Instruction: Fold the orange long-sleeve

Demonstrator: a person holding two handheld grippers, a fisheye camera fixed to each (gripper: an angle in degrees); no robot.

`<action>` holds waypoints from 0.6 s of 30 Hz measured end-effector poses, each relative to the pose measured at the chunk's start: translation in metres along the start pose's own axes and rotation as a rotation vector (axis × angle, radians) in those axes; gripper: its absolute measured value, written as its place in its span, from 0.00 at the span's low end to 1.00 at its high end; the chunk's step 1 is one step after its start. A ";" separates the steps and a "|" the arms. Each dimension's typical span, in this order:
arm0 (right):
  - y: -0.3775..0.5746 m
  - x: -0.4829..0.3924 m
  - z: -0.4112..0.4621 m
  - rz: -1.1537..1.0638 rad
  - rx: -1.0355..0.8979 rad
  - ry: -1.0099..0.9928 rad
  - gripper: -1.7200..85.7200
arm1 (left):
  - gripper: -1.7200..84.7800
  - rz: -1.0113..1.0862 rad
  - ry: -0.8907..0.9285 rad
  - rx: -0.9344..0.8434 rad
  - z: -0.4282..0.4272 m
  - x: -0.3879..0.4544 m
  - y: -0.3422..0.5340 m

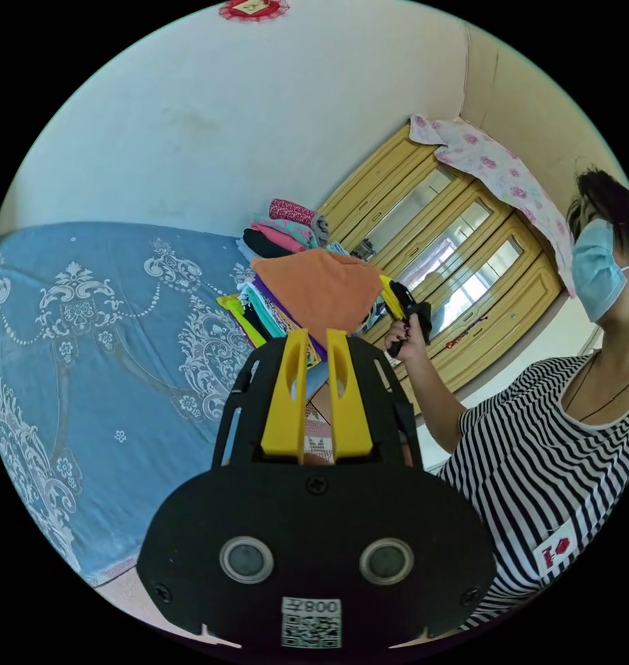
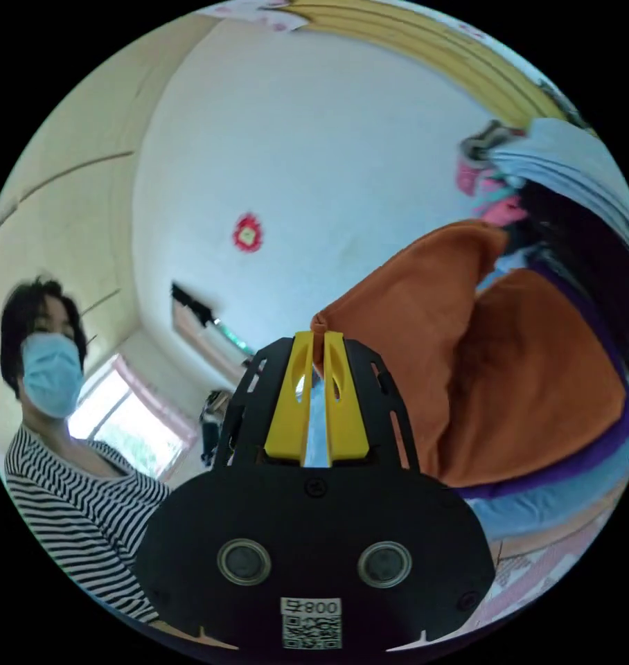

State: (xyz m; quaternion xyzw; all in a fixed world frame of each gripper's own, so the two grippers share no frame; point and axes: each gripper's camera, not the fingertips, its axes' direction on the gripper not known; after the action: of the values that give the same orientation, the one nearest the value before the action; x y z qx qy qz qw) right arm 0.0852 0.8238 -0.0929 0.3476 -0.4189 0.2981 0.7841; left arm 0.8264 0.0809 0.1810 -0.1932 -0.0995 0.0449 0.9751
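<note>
The orange long-sleeve (image 1: 319, 289) hangs stretched in the air just in front of the pile of folded clothes (image 1: 287, 232) that sits on the blue patterned bedspread (image 1: 93, 346). The left gripper (image 1: 317, 334) has its yellow jaws clenched on the lower edge of the garment. On the far side from the pile, the right gripper (image 2: 319, 337) pinches a corner of it between its closed jaws.

A plain orange folded cloth garment (image 1: 318, 287) tops a many-coloured stack of folded clothes (image 1: 280, 242) in pink, black, teal, purple and yellow. The blue bedspread (image 1: 86, 346) carries white lace-like floral motifs. The person's top (image 1: 557, 471) is black-and-white striped.
</note>
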 end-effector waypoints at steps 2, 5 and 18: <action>0.001 -0.038 0.058 -0.070 -0.151 -0.056 0.05 | 0.08 0.006 0.003 0.020 0.006 -0.003 -0.005; 0.018 -0.079 0.135 -0.148 -0.355 -0.007 0.05 | 0.08 -0.013 0.014 0.076 0.010 -0.012 -0.010; 0.170 -0.124 0.414 -0.194 -1.184 -0.082 0.05 | 0.09 -0.299 -0.112 0.099 0.044 -0.100 0.022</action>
State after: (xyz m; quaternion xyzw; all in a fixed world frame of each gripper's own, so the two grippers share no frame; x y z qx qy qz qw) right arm -0.2887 0.5712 0.0184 -0.1002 -0.5099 -0.0724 0.8513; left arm 0.7184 0.1045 0.1944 -0.1253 -0.1790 -0.0852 0.9721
